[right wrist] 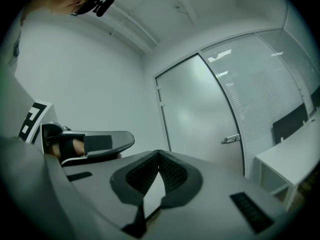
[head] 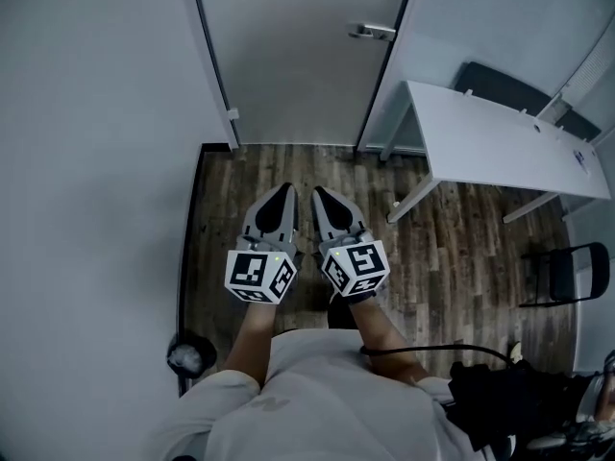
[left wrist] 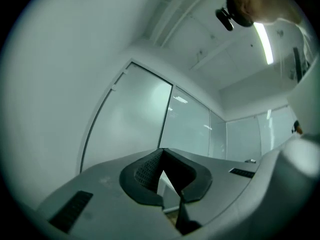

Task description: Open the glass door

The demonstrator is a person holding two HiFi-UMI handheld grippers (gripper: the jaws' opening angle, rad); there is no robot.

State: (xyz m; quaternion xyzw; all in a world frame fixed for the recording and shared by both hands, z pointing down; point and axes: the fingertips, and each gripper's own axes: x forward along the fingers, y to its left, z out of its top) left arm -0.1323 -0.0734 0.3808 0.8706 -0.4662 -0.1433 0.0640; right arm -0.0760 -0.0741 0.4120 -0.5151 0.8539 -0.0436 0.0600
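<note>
The frosted glass door (head: 298, 56) stands shut in its dark frame straight ahead, with a metal lever handle (head: 371, 32) near its right edge. Both grippers are held side by side over the wood floor, pointing at the door and well short of it. My left gripper (head: 285, 190) is shut with nothing in it, and so is my right gripper (head: 316, 192). In the right gripper view the closed tips (right wrist: 159, 153) face the door (right wrist: 200, 109) and its handle (right wrist: 231, 139). In the left gripper view the closed tips (left wrist: 161, 151) face the door's left glass (left wrist: 130, 119).
A white table (head: 509, 142) stands at the right against the glass wall, with a dark chair (head: 504, 86) behind it and a black folding chair (head: 569, 273) nearer. A plain white wall (head: 86, 161) runs along the left. A black bag (head: 504, 397) hangs at my right side.
</note>
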